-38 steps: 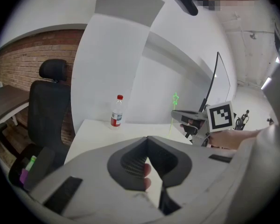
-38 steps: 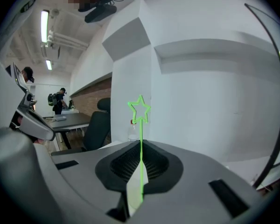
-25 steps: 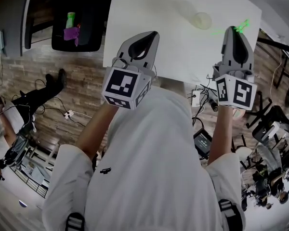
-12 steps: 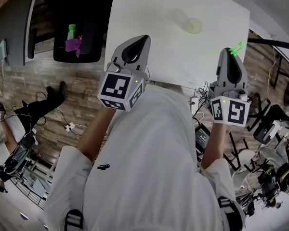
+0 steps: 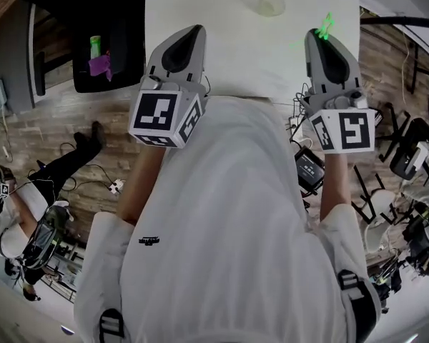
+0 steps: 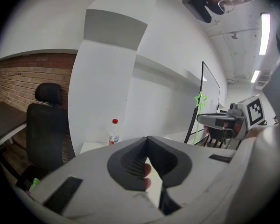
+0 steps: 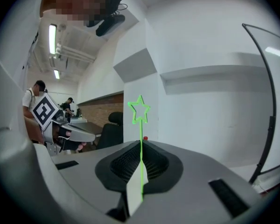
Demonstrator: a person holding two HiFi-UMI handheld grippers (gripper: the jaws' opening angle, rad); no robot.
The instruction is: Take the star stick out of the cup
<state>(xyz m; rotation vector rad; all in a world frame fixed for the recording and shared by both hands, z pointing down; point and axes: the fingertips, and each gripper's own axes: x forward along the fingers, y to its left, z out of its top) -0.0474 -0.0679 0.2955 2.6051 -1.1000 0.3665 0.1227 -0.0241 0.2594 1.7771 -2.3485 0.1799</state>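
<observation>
The green star stick (image 7: 140,110) stands upright out of my right gripper (image 7: 141,146), whose jaws are shut on its thin stem. In the head view the star stick (image 5: 326,26) pokes past my right gripper (image 5: 317,36) over the white table (image 5: 236,63), to the right of the clear cup (image 5: 268,4) and apart from it. The cup holds nothing that I can see. My left gripper (image 5: 191,33) hovers over the table's near left part, jaws shut with nothing in them. The left gripper view shows the star stick (image 6: 200,99) and the right gripper (image 6: 222,120) off to the right.
A water bottle (image 6: 114,132) with a red cap stands at the table's far side. Left of the table is a black office chair (image 5: 104,45) carrying a green bottle and a purple object. Cables and a power strip lie on the wooden floor (image 5: 93,156).
Both grippers have drawn slightly back toward the table's near edge, and the head view has shifted. The right gripper still holds the star stick, now a little farther from the cup.
</observation>
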